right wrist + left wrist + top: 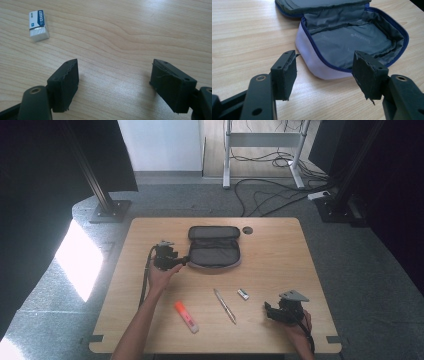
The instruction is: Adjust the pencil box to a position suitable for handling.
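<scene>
An open grey pencil case (pixel 215 247) with a blue zipper lies at the table's far middle, its lid flipped back. In the left gripper view the case (pixel 352 42) gapes with nothing inside, and my left gripper (pixel 325 57) stands open just short of its pale near corner. From above, the left gripper (pixel 184 261) sits at the case's left end. My right gripper (pixel 268 310) rests open near the front right edge. A white eraser (pixel 38 22) lies ahead and to the left of the right gripper (pixel 116 63), well apart from it.
On the wooden table (pixel 280 250) lie an orange highlighter (pixel 186 316), a silver pen (pixel 225 305) and the eraser (pixel 243 293), all in the front half. A round cable hole (pixel 248 230) sits beside the case. Black stands and floor cables surround the table.
</scene>
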The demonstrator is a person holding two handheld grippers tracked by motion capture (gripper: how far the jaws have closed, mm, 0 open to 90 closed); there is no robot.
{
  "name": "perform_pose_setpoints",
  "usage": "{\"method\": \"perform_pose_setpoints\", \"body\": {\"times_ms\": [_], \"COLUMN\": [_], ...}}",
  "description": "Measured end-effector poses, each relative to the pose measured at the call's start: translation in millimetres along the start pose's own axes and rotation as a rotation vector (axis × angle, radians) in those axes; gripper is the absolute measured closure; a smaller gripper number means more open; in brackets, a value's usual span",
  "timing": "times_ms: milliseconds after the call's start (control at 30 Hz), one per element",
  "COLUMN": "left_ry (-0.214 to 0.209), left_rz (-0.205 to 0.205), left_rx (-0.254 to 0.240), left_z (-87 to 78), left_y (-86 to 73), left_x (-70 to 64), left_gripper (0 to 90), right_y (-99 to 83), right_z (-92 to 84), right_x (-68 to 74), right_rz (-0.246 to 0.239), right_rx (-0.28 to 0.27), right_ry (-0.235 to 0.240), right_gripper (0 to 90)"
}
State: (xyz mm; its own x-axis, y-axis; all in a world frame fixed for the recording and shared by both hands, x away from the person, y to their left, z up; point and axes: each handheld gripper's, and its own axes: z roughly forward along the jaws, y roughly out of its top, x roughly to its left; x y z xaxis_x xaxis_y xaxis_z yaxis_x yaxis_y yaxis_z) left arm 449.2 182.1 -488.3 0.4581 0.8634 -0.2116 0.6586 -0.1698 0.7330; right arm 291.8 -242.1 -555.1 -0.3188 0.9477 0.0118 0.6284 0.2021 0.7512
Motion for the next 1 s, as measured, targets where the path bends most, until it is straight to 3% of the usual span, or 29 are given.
{"method": "perform_pose_setpoints", "body": {"times_ms": [167,433,667,1000], "left_ry": [0.002,0.021,0.045,0.05], "left_rz": [-0.012,0.003,-0.02,-0.008], "left_rx": [0.005,0.024,0.041,0.055], "left_z": [5.8,21.6,36.6,52.2], "left_y": [3.0,9.2,11.0,12.7], "left_x": [0.5,-1.2,3.0,-0.3], "left_gripper": [37.3,37.9,41.9,46.0], "right_y": [0.0,0.0,0.0,0.5], "right_z": [0.0,0.0,0.0,0.4], "right_x": [0.0,0.0,0.0,0.6], "right_rz": [0.0,0.001,0.001,0.006], "right_rx": [0.0,0.0,0.0,0.001], "right_ry": [0.0,0.0,-0.001,-0.006], "right_gripper": [22.3,22.3,22.1,22.1]}}
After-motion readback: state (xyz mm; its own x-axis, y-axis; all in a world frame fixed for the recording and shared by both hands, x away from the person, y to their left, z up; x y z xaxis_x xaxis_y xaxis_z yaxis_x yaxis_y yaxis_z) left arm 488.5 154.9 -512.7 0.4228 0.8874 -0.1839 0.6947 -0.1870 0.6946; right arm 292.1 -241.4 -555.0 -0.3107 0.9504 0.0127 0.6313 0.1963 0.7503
